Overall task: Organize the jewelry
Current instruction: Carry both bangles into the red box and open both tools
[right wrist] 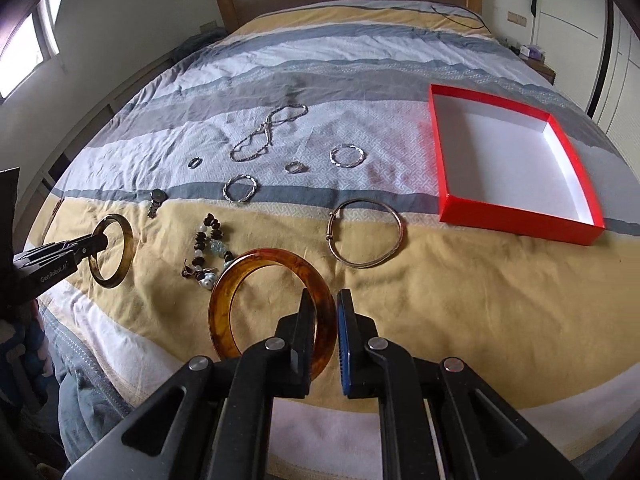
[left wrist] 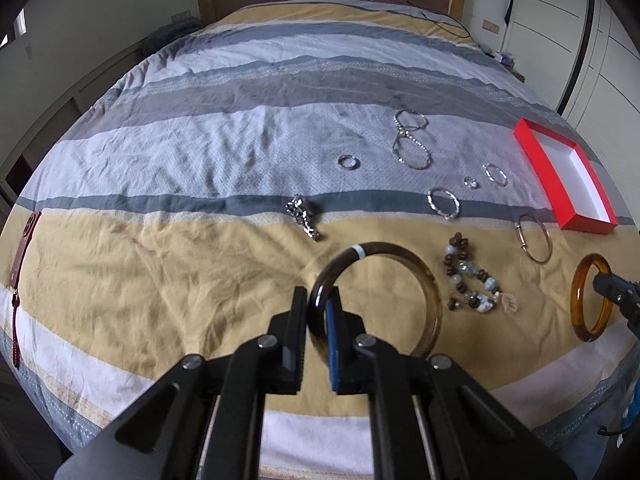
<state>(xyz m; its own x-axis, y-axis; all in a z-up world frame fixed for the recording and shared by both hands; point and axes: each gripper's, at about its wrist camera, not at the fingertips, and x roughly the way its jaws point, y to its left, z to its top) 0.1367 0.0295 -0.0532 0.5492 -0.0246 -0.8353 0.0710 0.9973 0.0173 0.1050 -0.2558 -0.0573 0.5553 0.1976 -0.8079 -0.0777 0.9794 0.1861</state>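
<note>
On the bed [left wrist: 168,264], covered by a striped duvet, a dark red phone case [left wrist: 25,250] lay at the far left edge. Next rightward, the left gripper [left wrist: 318,320] had its fingers narrowed on the dark brown bangle [left wrist: 424,280], pinching the rim near a white band; in the right wrist view the same gripper [right wrist: 94,245] reached in from the left with the bangle [right wrist: 127,246] at its tips. A metal wristwatch [left wrist: 303,216] lay just beyond it on the grey stripe, with a small silver ring [left wrist: 349,162] farther back. A silver chain necklace [left wrist: 408,140] lay looped on the white band. A twisted silver bracelet [left wrist: 443,202] sat near a beaded bracelet [left wrist: 474,278] of wooden and pale stones. A second small ring [left wrist: 471,182] and a thin silver hoop [left wrist: 495,174] lay beside each other. A plain metal bangle [right wrist: 366,234] rested flat on the yellow stripe. The right gripper [right wrist: 325,334] had its fingers closed to a narrow gap over the rim of the amber bangle [right wrist: 240,280], one finger inside the ring and one outside. The red box [right wrist: 520,218], open with a white interior, sat at the far right, well apart from both held bangles.
</note>
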